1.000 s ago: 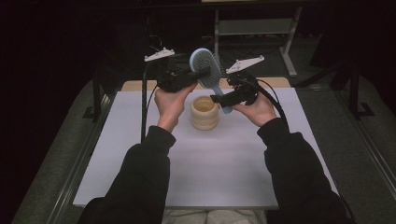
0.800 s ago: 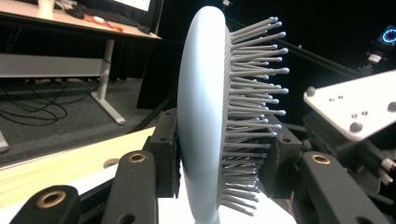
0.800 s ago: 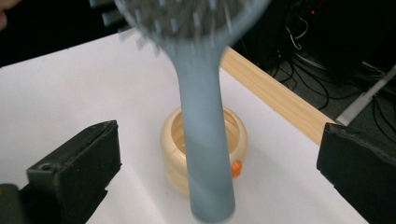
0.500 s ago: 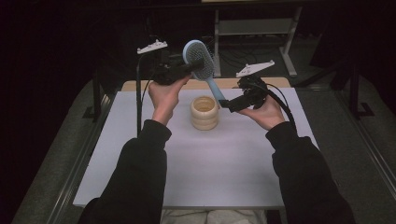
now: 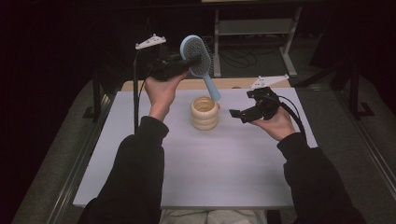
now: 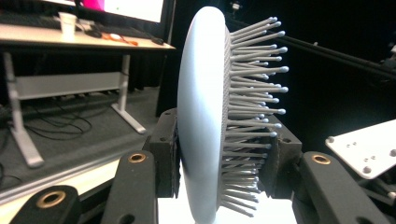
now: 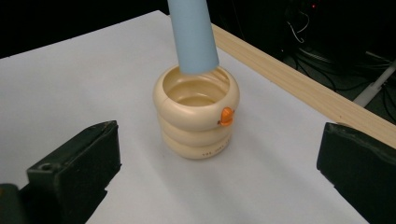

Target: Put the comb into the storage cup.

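Observation:
A light blue hairbrush (image 5: pixel 199 58) hangs in the air, my left gripper (image 5: pixel 189 61) shut on its bristled head (image 6: pixel 219 130), with its handle (image 7: pixel 192 35) slanting down over a cream ringed cup (image 5: pixel 204 112). The cup (image 7: pixel 197 114) stands upright on the white mat and has a small orange knob on its side. The handle's end hovers just above the cup's rim. My right gripper (image 5: pixel 237 113) is open with nothing between its jaws, to the right of the cup and apart from it.
A white mat (image 5: pixel 196 163) covers the table, with a wooden strip (image 5: pixel 233 83) along its far edge. Behind the table stand a metal desk frame (image 5: pixel 254 28) and cables on a dark floor.
My left gripper has lifted the brush higher and slightly left. The right gripper has let go of the handle, opened, and drawn back to the right of the cup.

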### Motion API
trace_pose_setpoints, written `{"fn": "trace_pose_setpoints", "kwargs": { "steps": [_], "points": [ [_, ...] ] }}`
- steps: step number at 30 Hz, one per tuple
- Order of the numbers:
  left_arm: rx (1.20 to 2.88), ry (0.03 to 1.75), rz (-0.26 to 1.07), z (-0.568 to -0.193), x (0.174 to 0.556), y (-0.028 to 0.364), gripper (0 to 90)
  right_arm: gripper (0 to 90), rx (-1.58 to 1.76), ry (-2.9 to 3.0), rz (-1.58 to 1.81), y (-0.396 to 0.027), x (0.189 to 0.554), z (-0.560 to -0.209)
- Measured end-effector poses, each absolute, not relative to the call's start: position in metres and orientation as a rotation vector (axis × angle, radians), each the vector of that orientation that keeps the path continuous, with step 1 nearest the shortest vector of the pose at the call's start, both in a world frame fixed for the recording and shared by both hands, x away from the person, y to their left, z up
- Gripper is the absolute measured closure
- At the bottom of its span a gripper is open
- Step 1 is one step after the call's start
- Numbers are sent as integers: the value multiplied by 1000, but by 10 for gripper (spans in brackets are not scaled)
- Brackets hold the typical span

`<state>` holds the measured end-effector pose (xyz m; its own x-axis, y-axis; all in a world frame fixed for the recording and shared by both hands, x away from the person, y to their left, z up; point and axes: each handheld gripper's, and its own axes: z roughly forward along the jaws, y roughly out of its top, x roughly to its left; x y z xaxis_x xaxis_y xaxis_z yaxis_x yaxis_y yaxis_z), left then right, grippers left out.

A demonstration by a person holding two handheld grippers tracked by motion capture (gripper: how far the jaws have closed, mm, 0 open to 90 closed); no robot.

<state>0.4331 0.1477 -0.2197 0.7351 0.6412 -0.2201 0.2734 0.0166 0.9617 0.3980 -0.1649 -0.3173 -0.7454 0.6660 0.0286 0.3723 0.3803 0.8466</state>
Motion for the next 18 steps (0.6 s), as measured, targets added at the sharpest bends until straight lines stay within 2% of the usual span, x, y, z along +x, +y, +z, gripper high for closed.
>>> {"fn": "trace_pose_setpoints", "kwargs": {
  "steps": [18],
  "points": [
    [1584, 772, 363, -220, 439, 161, 562, 0, 973, 2252, 1371, -201, 378, -339]
  ]
}}
